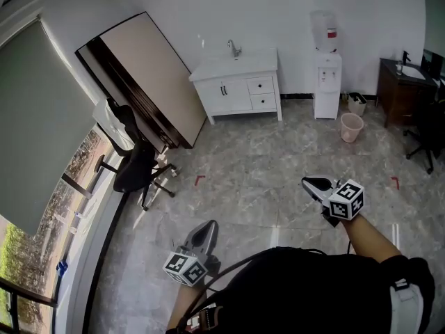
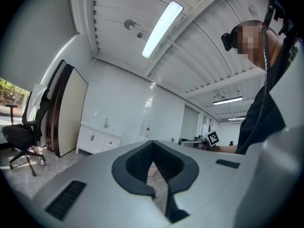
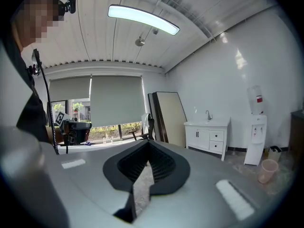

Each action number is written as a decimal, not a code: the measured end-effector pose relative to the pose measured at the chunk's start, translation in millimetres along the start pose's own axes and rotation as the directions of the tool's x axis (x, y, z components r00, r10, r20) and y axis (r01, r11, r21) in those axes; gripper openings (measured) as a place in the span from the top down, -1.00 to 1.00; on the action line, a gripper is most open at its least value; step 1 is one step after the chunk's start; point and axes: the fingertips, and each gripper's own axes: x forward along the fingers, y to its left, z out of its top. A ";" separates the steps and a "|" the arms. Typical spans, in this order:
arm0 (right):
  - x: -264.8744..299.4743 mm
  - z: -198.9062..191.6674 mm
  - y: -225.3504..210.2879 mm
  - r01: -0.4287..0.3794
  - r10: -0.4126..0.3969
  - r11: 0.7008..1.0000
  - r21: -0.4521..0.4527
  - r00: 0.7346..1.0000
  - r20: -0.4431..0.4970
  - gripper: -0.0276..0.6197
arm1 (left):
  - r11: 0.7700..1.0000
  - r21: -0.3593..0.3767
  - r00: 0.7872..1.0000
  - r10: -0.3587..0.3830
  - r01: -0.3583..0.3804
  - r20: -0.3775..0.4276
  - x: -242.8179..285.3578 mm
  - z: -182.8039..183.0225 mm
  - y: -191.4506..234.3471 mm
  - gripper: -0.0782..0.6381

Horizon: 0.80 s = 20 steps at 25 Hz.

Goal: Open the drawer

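The left claw (image 1: 207, 229), at lower centre, and the right claw (image 1: 311, 184), to its right, are both closed on nothing. The drawer (image 1: 261, 85) is shut in the white sink cabinet (image 1: 226, 92) at upper centre, well apart from both.

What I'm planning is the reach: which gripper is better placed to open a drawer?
Right, probably. The right gripper is held further forward, toward the cabinet, whose drawers sit at its right end; the left gripper hangs back by the body. Both are shut, empty and far from it.
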 end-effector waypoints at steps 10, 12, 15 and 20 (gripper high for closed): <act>59.2 1.8 -9.8 0.049 -0.049 0.999 -0.017 0.998 -0.025 0.92 | 0.999 -0.016 0.999 -0.045 0.045 0.010 20.6 8.5 74.3 0.78; 77.7 7.7 -5.5 0.065 -0.066 0.998 -0.025 0.998 -0.023 0.92 | 0.998 -0.016 0.998 -0.062 0.062 0.007 21.9 18.4 96.3 0.78; 108.8 22.2 0.4 0.101 -0.101 0.995 -0.026 0.995 -0.009 0.92 | 0.995 -0.014 0.996 -0.094 0.094 0.007 22.8 35.2 136.6 0.78; 165.8 38.9 10.6 0.137 -0.138 0.990 -0.020 0.990 -0.003 0.92 | 0.993 -0.007 0.993 -0.120 0.120 0.003 21.8 64.5 197.9 0.78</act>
